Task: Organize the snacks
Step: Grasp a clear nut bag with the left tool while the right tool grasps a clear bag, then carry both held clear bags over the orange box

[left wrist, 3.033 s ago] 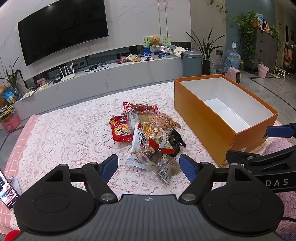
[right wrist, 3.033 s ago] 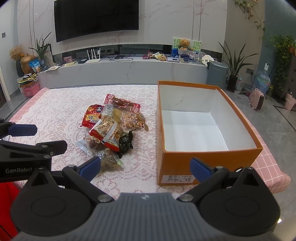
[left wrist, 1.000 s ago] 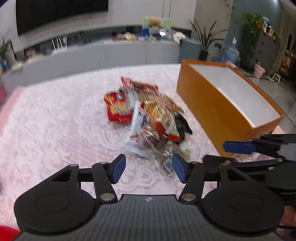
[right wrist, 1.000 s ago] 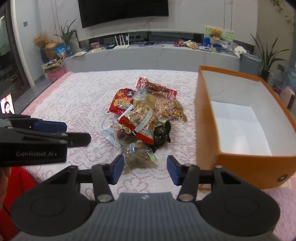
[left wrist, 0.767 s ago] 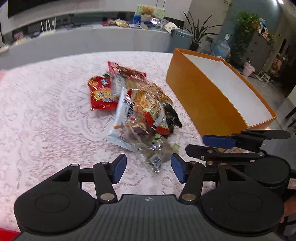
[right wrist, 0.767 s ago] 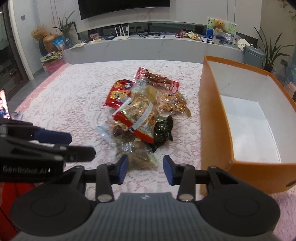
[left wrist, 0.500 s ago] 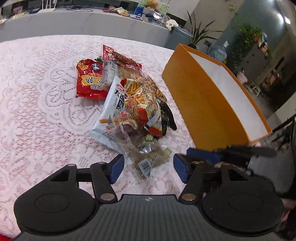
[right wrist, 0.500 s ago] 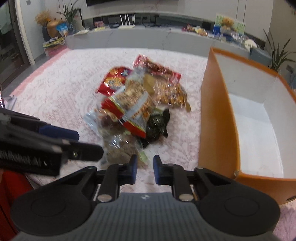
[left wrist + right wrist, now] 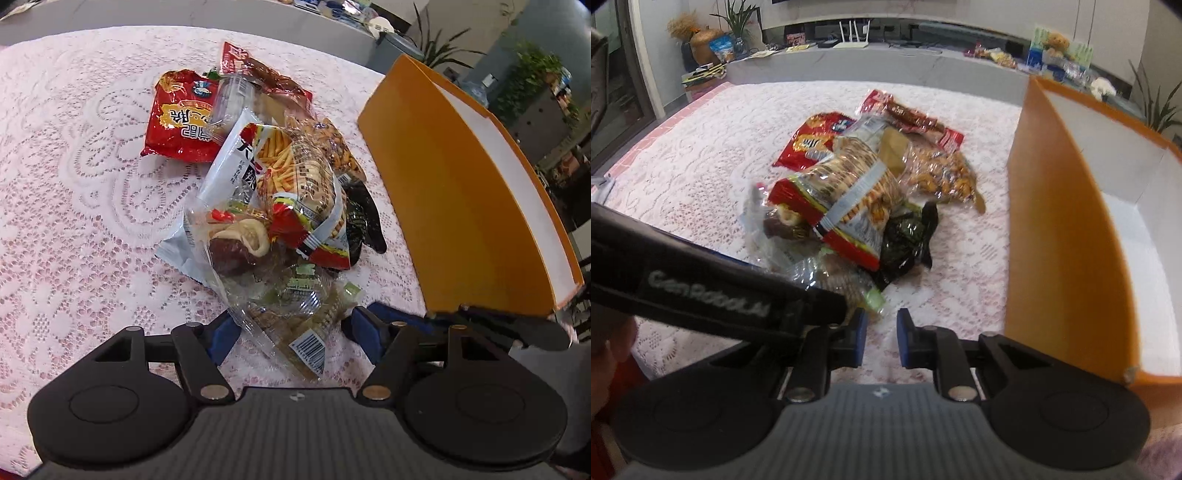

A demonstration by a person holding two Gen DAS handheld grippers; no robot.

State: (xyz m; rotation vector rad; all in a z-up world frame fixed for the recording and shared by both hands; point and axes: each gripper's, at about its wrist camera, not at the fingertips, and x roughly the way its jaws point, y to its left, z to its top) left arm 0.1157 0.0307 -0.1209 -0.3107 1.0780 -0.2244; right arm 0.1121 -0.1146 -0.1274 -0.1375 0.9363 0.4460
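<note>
Straddling the clear crinkly barcoded snack packet [image 9: 295, 325] at the pile's near edge on the lace-covered table [image 9: 74, 221]: left hand-held gripper [image 9: 291, 332], lowered since earlier, fingers apart. Right hand-held gripper [image 9: 881, 341] narrowed, nearly together, holding nothing. Open orange cardboard box [image 9: 461, 192] beside, awaiting first packet.

Left gripper [image 9: 291, 334]: jaws spread wide, blue pads [image 9: 223, 334] level, held low and pointing forward. Right gripper [image 9: 880, 343]: jaws drawn near together, narrow gap remaining, nothing between them; positioned just beside the left unit.
</note>
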